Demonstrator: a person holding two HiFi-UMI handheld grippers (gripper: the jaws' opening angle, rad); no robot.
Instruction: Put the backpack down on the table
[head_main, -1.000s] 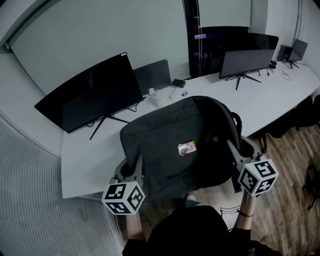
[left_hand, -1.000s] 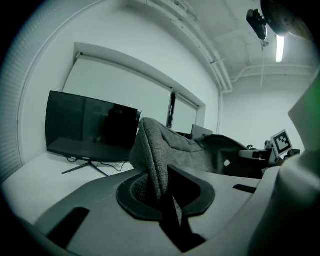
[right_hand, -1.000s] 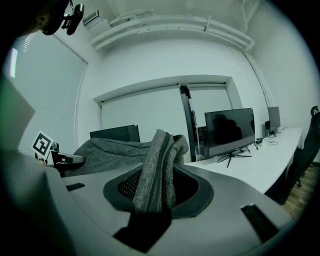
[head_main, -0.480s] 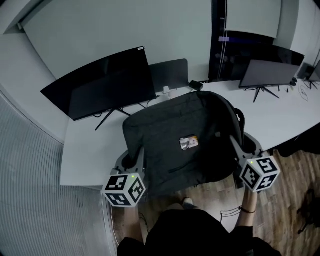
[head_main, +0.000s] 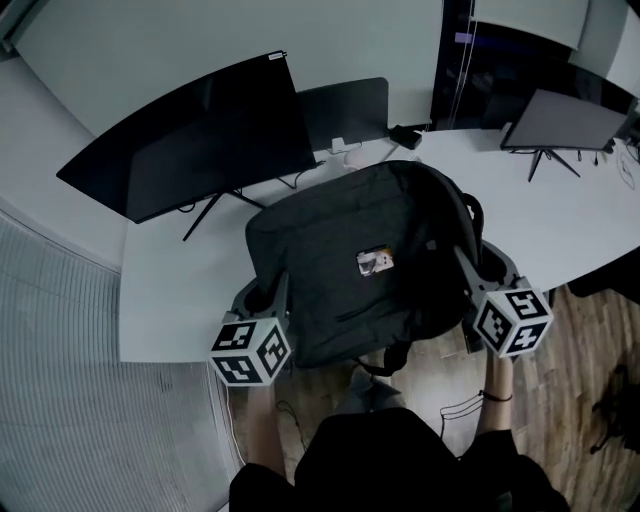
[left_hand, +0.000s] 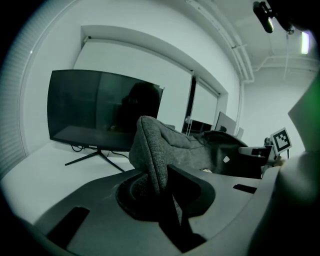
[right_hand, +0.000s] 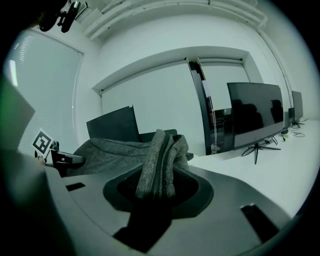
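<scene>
- The backpack (head_main: 365, 270) is one dark grey fabric bag. We hold it flat, front face up, over the near edge of the white table (head_main: 180, 300). Its far part lies above the tabletop, while its near edge hangs out past the table's edge.
- One small label (head_main: 374, 262) shows on the bag's front, and one strap loop (head_main: 385, 360) dangles below its near edge.
- The left gripper (head_main: 265, 305) has its jaws pinched almost together on a thin fold of the bag's left side.
- The right gripper (head_main: 478, 282) has its jaws about halfway apart. They are clamped on a thicker bunch of fabric at the bag's right side.
- We judge the task to be well along, because the bag has been carried to the table and is level. We cannot tell whether its underside already touches the top. It remains to settle the bag fully on the surface and open both grips.
- Two grippers are at work, each with one marker cube.
- Two monitors stand on thin legs on the table: a large monitor (head_main: 190, 135) at the left and a far monitor (head_main: 565, 120) at the right.
- One more dark panel (head_main: 345, 110) stands behind the bag, and we cannot identify it.
- One small dark box (head_main: 405, 137) sits near that panel.
</scene>
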